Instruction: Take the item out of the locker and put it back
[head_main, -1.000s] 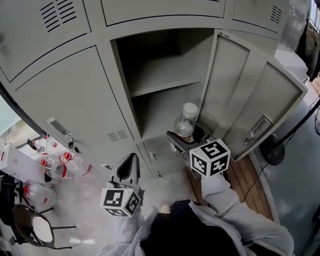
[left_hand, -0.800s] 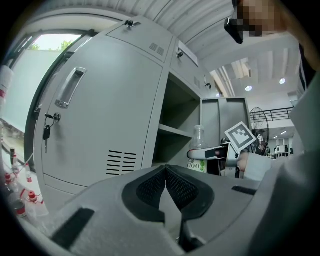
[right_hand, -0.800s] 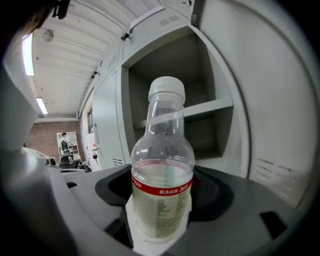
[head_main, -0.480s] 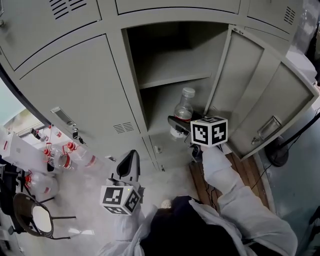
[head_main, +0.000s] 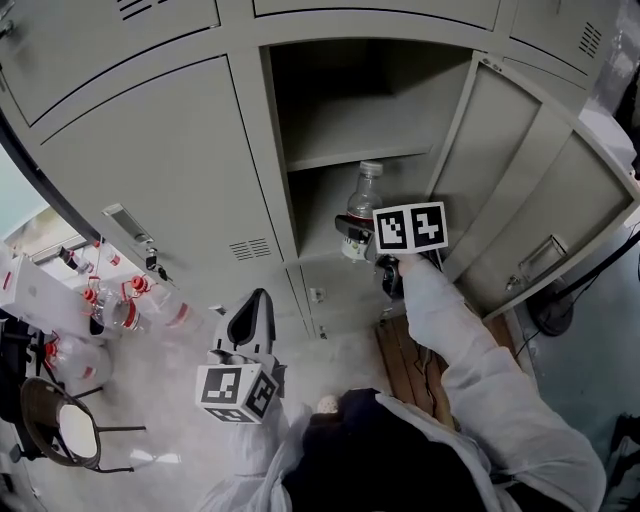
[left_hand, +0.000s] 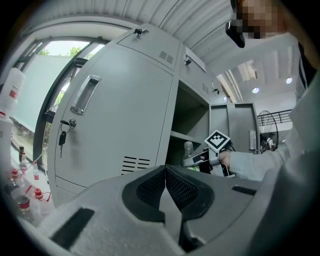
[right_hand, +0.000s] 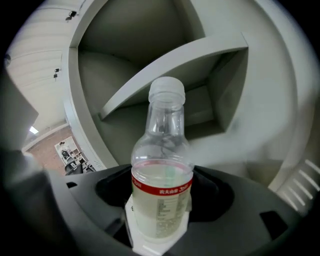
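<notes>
Reaching toward the open locker, you have your right arm stretched further than a second ago. Its door stands swung out to the right, as it did then. The shelf splits the inside into an upper and a lower compartment.

Your right hand-held gripper has travelled from the near edge of the opening to the mouth of the lower compartment. Its marker cube has rolled, so one face now lies flat toward your head. The jaws are closed on the lower body of the bottle, one on each side.

Your left hand-held gripper hangs low and near you, in front of the closed locker door to the left. Its jaws are pressed together with nothing between them, and it has hardly moved.

The bottle stands upright in the grip, clear with a pale cap, a red band and pale liquid partway up. Its cap now sits just under the shelf edge, further in than before. You cannot tell whether its base touches the locker floor.
</notes>
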